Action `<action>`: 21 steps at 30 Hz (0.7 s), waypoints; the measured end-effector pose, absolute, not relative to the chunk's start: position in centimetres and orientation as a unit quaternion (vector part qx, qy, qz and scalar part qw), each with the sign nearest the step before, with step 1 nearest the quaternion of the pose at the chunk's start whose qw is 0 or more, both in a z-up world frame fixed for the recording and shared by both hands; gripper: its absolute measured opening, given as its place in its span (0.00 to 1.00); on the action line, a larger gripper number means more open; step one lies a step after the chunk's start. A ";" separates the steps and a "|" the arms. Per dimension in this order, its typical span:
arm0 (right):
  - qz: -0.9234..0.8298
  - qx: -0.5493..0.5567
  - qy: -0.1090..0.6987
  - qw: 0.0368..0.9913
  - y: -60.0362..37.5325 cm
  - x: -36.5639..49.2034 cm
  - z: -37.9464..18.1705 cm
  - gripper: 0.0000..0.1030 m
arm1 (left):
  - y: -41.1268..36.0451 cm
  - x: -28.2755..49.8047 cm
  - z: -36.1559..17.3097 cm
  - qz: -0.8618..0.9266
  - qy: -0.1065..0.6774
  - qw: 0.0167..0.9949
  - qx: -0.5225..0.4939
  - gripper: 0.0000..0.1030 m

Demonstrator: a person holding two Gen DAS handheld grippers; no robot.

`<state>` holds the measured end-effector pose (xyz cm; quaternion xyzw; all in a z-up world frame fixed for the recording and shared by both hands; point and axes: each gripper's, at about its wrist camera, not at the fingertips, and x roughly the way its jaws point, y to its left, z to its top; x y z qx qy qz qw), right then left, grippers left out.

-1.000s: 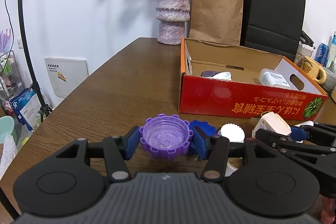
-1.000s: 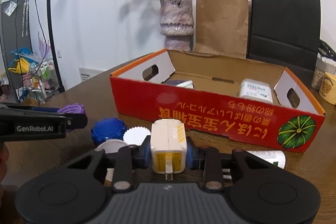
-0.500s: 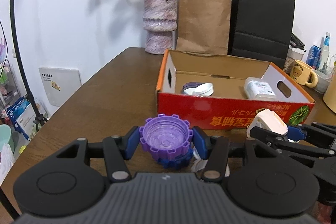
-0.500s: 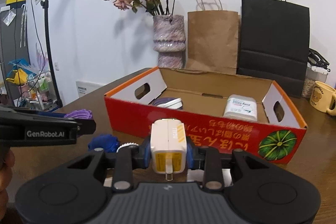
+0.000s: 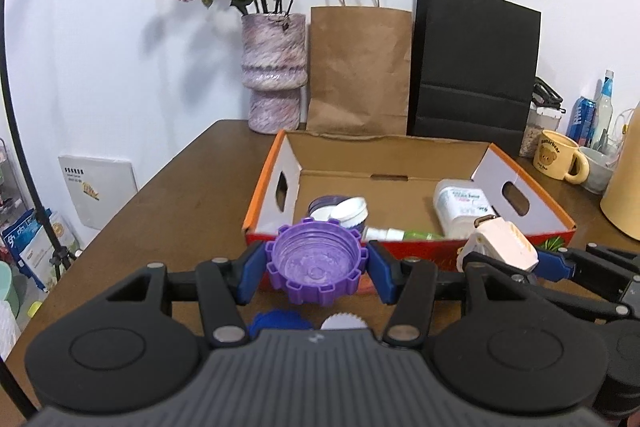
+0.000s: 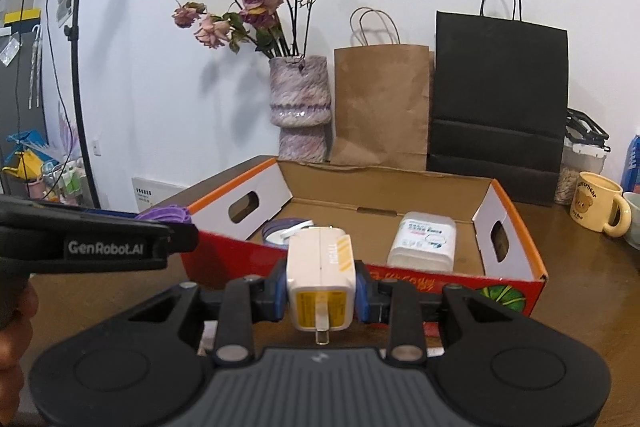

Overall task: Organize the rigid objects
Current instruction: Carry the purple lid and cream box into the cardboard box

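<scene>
bags: 2 | mugs: 1 | loose caps: maybe 3 | vases: 1

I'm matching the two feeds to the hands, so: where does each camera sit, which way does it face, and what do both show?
Left wrist: on the left gripper, facing the red cardboard box; its fingers clamp a purple cap; the right gripper enters from the right.
Right wrist: on the right gripper, same heading; it clamps a white charger; the left gripper and a hand show at left.
Shared: box, vase, paper bags.
</scene>
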<state>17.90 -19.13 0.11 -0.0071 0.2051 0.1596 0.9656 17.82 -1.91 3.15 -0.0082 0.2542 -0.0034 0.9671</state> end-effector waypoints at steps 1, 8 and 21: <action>0.159 -0.007 0.204 0.966 -19.2 18.0 0.2 0.30 | -2.1 18.0 3.3 -0.004 0.253 0.967 -0.008 0.54; 0.147 -0.001 0.192 0.970 -19.9 19.3 0.8 0.30 | -3.1 19.7 4.0 -0.010 0.244 0.970 -0.005 0.54; 0.124 0.013 0.181 0.976 -21.5 22.8 1.3 0.30 | -4.6 23.6 4.3 -0.015 0.240 0.971 -0.005 0.54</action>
